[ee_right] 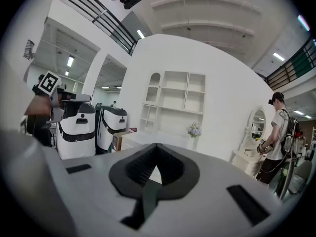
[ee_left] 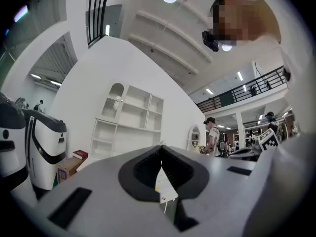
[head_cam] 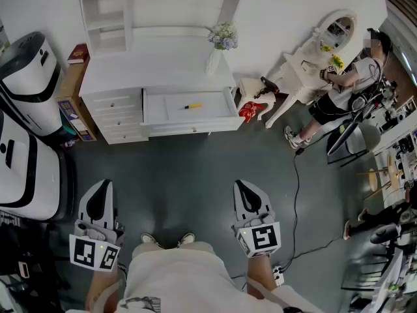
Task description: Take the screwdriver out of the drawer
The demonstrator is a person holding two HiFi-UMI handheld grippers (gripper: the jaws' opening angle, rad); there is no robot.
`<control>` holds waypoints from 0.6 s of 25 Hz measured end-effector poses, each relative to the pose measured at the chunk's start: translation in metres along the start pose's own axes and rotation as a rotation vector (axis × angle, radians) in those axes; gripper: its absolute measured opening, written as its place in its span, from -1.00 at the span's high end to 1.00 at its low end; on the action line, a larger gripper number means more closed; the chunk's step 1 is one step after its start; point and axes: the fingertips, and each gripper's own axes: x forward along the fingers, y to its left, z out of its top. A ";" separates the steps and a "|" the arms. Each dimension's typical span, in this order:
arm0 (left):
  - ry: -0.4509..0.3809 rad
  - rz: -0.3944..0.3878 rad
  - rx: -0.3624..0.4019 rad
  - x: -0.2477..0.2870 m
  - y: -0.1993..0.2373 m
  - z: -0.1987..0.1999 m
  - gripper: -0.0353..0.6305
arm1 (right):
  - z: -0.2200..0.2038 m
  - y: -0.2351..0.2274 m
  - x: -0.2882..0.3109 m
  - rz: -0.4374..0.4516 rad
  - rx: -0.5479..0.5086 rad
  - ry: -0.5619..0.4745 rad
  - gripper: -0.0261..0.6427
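Well left of the one open drawer (head_cam: pixel 210 111) stand two white machines (head_cam: pixel 27 70). In front of the drawer, the left gripper (head_cam: pixel 100 197) has its jaws closed on nothing. One yellow-handled screwdriver (head_cam: pixel 193 105) lies inside the drawer. The right gripper (head_cam: pixel 247 194) is likewise closed and empty. One person (head_cam: pixel 339 90) stands far right.

Screwdriver (head_cam: pixel 193 105) lies in the open drawer (head_cam: pixel 166 109) of the desk (head_cam: pixel 150 70). Flower vase (head_cam: pixel 220 44) stands on the desk top, behind the drawer's right end. Book (head_cam: pixel 78 53) left of desk. Left gripper (head_cam: pixel 101 191) and right gripper (head_cam: pixel 246 193) well before the drawer.
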 end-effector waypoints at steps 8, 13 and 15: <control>0.007 0.016 0.009 -0.003 -0.012 0.002 0.85 | 0.007 -0.003 -0.005 0.026 0.011 -0.031 0.90; 0.012 0.024 0.014 0.000 -0.015 0.002 0.85 | -0.001 0.001 -0.004 0.090 0.017 -0.003 0.90; 0.015 0.029 0.013 0.000 -0.016 0.001 0.85 | -0.004 0.000 -0.003 0.111 0.021 0.004 0.90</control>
